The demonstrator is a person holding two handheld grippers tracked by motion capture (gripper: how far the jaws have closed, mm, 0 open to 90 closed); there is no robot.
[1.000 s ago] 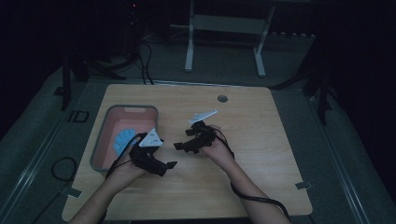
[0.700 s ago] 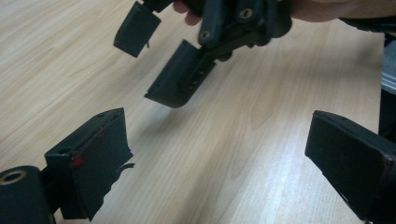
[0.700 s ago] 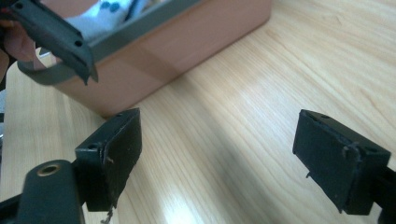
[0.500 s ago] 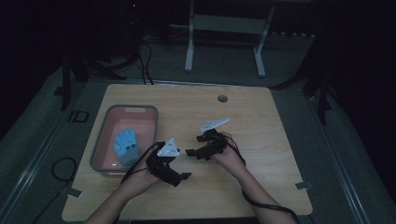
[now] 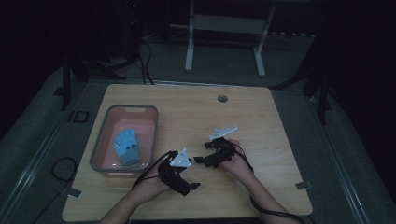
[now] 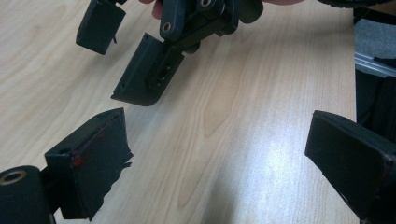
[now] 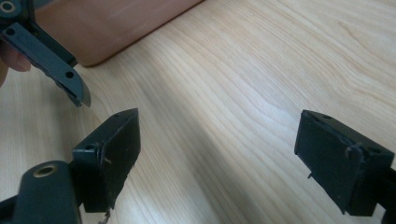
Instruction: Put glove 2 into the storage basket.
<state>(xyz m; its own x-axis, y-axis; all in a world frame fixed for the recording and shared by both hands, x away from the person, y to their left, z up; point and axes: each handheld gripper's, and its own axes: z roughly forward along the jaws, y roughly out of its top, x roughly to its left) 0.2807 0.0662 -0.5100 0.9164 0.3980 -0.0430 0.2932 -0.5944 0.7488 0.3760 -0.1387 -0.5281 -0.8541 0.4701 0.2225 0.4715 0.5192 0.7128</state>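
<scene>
Left claw point(image 5: 190, 185): held in the person's left hand low over the wooden counter point(image 5: 261, 116), jaws spread wide with nothing between them; in the left gripper view only bare wood lay between its two black pads. A grey three-cornered plate sat on its top.

Right claw point(image 5: 200, 160): held in the person's right hand just beside the left claw, the two nearly tip to tip but apart. Jaws likewise spread wide and empty, with plain wood grain between them in the right gripper view. From the left gripper view it hung ahead and above, at point(image 6: 140, 60).

Blue glove point(image 5: 126, 145): lay flat inside the pink tub point(image 5: 100, 142), on the far side of the left claw from the right claw, near but clear of both, touched by neither. Its cuff looked grey.

Pink tub: grey-rimmed, standing on the counter beside the left claw; a corner of its wall showed ahead of the right claw at point(image 7: 116, 23).

Cables: one trailed from each claw back along the forearms.
</scene>
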